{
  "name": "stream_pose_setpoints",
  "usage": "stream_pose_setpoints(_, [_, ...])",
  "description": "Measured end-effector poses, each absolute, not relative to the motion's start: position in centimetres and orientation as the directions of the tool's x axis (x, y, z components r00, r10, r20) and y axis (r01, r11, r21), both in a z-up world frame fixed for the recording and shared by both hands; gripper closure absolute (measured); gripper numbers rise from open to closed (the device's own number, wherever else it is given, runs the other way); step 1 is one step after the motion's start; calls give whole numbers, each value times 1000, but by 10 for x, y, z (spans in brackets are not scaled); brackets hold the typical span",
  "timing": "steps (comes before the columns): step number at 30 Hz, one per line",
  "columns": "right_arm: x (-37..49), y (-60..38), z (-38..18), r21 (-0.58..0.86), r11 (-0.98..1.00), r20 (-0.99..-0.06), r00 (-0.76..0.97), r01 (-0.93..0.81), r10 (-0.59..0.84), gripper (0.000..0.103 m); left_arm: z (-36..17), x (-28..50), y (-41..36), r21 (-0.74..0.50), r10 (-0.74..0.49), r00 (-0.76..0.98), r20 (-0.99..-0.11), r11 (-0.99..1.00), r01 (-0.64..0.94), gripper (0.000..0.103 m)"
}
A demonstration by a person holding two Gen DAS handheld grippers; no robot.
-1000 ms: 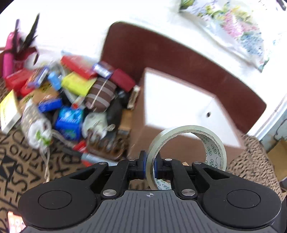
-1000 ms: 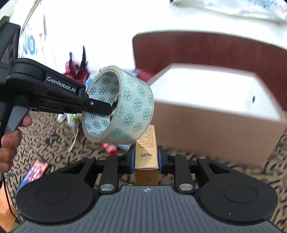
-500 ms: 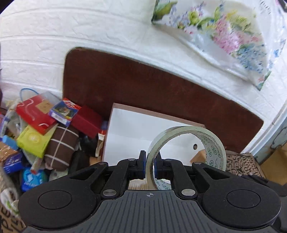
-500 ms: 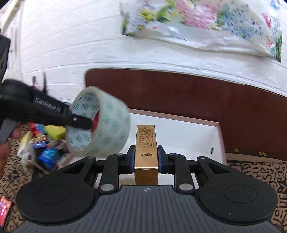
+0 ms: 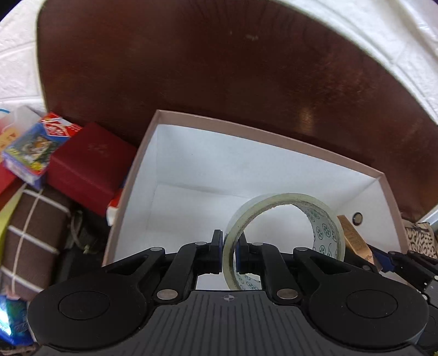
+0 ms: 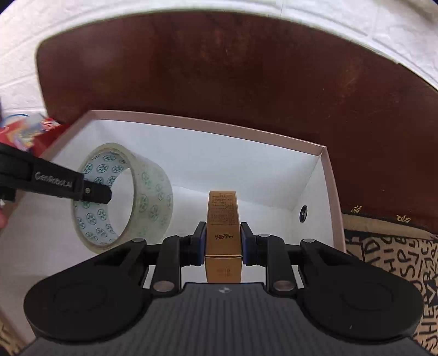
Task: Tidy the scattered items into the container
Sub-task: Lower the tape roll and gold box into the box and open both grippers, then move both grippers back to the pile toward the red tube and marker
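A white brick-pattern wall [image 6: 356, 22] and a dark brown curved board [image 6: 219, 76] stand behind everything. In front of the board is the container [image 6: 208, 124], an open cardboard box with a pinkish rim, smooth white inner walls and a small round hole in its right wall.

The left hand-held gripper [image 5: 229, 250] is clamped on the wall of a tape roll [image 5: 284, 197], a clear ring with a green flower-like pattern on its inner core. It hangs over the left part of the container. The right hand-held gripper [image 6: 222, 242] is clamped on a small gold carton [image 6: 222, 219], a tall shiny box with fine dark print too small to read; it hangs over the middle of the container.

Only the right wrist view shows the white lettering "GenRobot.AI" on the side of the left hand-held gripper, and, right of the container, a tan cloth [image 6: 388, 263] with big black letters. Only the left wrist view shows the pile left of the container: a red case [image 5: 90, 167] with a matte surface touching its left wall, a colourful printed card box [image 5: 32, 148] lying on the case, and a brown pouch [image 5: 32, 235] with white stripes, nearer the camera. In that view the gold carton appears only as a corner at the right of the tape roll.
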State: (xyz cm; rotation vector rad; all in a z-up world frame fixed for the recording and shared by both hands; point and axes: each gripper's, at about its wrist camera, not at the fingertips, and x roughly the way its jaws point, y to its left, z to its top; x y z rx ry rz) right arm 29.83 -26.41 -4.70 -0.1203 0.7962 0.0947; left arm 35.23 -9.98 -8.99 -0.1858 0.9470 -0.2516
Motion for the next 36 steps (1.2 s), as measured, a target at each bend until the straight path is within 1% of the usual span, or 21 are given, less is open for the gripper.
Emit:
stream_pose_setpoints(2, [309, -264, -51, -63, 990, -741, 670, -125, 38, 76, -94, 358, -103, -255, -281, 556, -782, 959, 126, 98])
stream_pose_setpoints(4, [314, -264, -50, -64, 989, -738, 674, -129, 40, 76, -100, 363, -105, -253, -273, 550, -790, 961, 114, 96])
stream_pose_setpoints(5, [315, -261, -50, -92, 988, -727, 686, -121, 16, 76, -102, 364, -105, -256, -271, 547, -792, 961, 105, 91])
stream_pose_setpoints(6, [318, -260, -50, -111, 988, -731, 683, -105, -9, 75, -104, 365, -104, -263, -274, 545, -793, 960, 100, 74])
stream_pose_setpoints(7, [321, -260, -51, -110, 989, -740, 672, -97, -16, 74, -105, 366, -103, -275, -283, 542, -791, 956, 97, 63])
stream_pose_setpoints(8, [324, -260, -53, -97, 990, -752, 659, -105, -4, 48, -106, 365, -103, -286, -290, 540, -790, 954, 94, 49])
stream_pose_setpoints(9, [325, -260, -54, -88, 990, -760, 650, -113, 6, 28, -106, 364, -102, -302, -306, 543, -782, 948, 100, 39])
stream_pose_setpoints(10, [323, -259, -55, -97, 989, -755, 656, -115, 2, 4, -104, 362, -101, -319, -327, 548, -770, 941, 114, 28])
stream_pose_setpoints(11, [319, -258, -54, -114, 986, -740, 673, -118, -5, 8, -101, 360, -101, -344, -360, 546, -757, 929, 137, 18])
stream_pose_setpoints(12, [315, -256, -51, -124, 984, -726, 687, -129, -1, 8, -99, 358, -101, -371, -396, 539, -744, 915, 160, 9])
stream_pose_setpoints(14, [309, -253, -48, -141, 980, -700, 714, -140, 1, 8, -91, 351, -101, -394, -425, 547, -721, 901, 182, 4])
stream_pose_setpoints(16, [305, -252, -44, -136, 981, -701, 713, -138, 3, 6, -83, 346, -100, -416, -458, 546, -701, 885, 209, 0])
stream_pose_setpoints(20, [293, -256, -37, -36, 990, -702, 708, -140, 74, 2, -69, 335, -93, -458, -501, 541, -675, 860, 225, 0])
stream_pose_setpoints(24, [278, -257, -25, 62, 987, -676, 721, -147, 150, 1, -57, 324, -87, -449, -506, 551, -664, 858, 247, 0])
stream_pose_setpoints(30, [254, -252, -8, 46, 986, -655, 741, -158, 149, 1, -39, 297, -79, -420, -481, 592, -647, 873, 249, 0])
stream_pose_setpoints(36, [221, -238, 8, 68, 976, -611, 765, -206, 204, 1, -6, 251, -54, -374, -446, 676, -586, 889, 262, 0])
